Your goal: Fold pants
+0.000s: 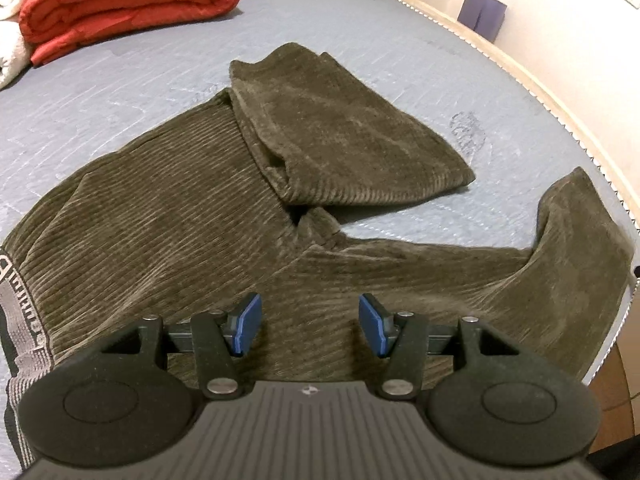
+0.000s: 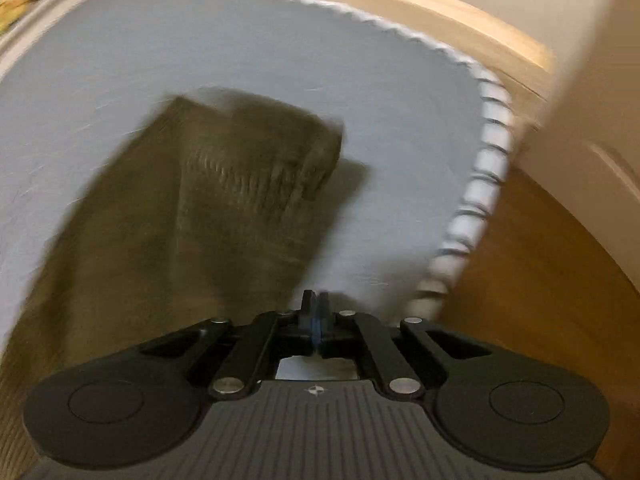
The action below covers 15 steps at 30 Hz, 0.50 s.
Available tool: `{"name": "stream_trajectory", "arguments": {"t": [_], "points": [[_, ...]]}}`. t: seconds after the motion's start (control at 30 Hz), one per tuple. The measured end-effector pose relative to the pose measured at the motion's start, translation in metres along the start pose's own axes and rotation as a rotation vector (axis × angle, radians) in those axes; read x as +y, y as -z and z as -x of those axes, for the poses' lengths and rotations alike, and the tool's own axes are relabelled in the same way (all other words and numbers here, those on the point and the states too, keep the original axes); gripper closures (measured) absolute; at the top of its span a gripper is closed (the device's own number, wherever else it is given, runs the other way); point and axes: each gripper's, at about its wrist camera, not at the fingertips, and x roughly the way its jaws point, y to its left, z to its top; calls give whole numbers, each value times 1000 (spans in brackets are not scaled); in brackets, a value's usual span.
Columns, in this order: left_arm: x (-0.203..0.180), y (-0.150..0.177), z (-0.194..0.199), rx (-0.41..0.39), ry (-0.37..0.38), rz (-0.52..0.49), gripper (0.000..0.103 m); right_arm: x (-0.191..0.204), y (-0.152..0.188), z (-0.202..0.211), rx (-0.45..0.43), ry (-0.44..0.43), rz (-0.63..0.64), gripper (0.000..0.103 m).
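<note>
Surroundings: a folded red quilt [image 1: 128, 4] and a white blanket [image 1: 12, 20] are piled at the far left corner of the bed [image 1: 120, 92]; a purple sheet [image 1: 482, 14] is fixed to the wall past the far right edge. Wooden floor [image 2: 540, 280] is seen beyond the bed's scalloped edge.
Obstructions: nothing is seen lying on the trousers.
Pants: the olive corduroy pants [image 1: 168, 216] are spread on the bed, one leg doubled back over itself, the other run toward the right edge.
Left claw: the left claw [image 1: 310, 324] is held about half open just above the pants, nothing gripped.
Right claw: the right claw [image 2: 315, 316] is closed with nothing between its pads, near the bed's right edge; the blurred pants leg [image 2: 240, 200] lies ahead and to its left.
</note>
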Motion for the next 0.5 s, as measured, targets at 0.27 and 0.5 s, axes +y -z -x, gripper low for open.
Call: {"name": "stream_trajectory", "arguments": {"t": [0.27, 0.5], "points": [[-7, 2, -13, 24, -20, -22, 40, 18, -15, 39, -252, -236, -20, 72], [8, 0, -17, 29, -54, 14, 40, 151, -2, 20, -221, -440, 273, 60]]}}
